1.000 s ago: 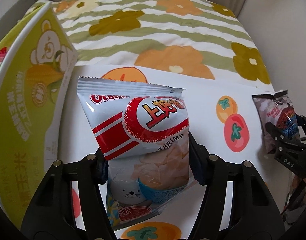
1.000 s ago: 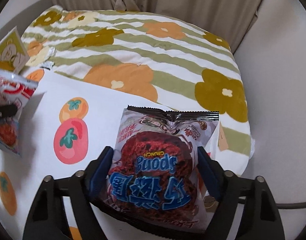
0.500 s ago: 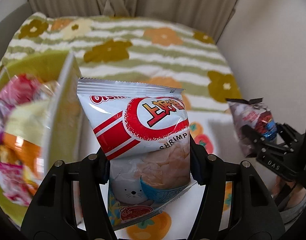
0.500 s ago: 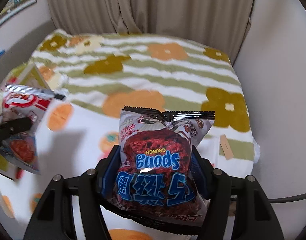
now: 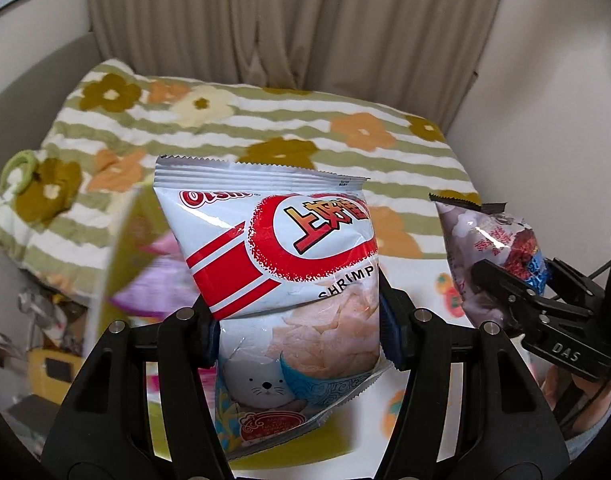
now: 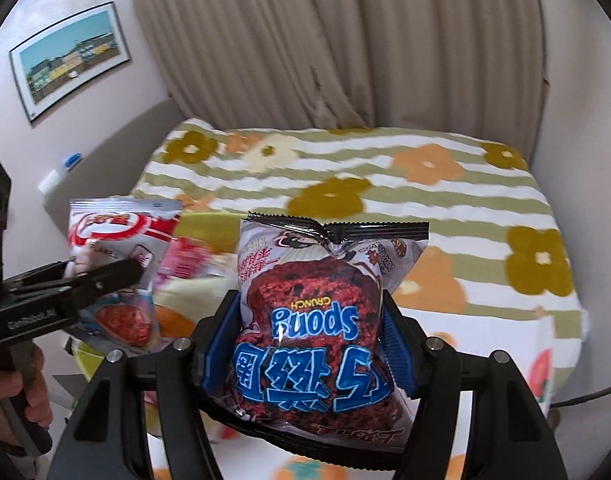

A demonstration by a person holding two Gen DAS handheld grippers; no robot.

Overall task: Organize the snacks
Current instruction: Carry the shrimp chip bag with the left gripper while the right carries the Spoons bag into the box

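Observation:
My left gripper (image 5: 299, 332) is shut on a white and red Oishi shrimp chip bag (image 5: 281, 256) and holds it up in the air. My right gripper (image 6: 311, 340) is shut on a dark red Spong Crunch bag (image 6: 317, 320), held upside down and raised. The right gripper with its bag (image 5: 493, 248) shows at the right in the left wrist view. The left gripper with the shrimp bag (image 6: 113, 264) shows at the left in the right wrist view. A green cardboard box (image 5: 121, 248) holding several snack packs sits below and to the left.
A white cloth with fruit prints (image 6: 541, 364) lies below. Behind it is a bed cover with green stripes and flowers (image 5: 265, 128), then beige curtains (image 5: 289, 20). A framed picture (image 6: 69, 56) hangs on the left wall.
Both grippers have risen with their bags, so the views now look over the bed toward the curtains. The green box has dropped lower in view on the left.

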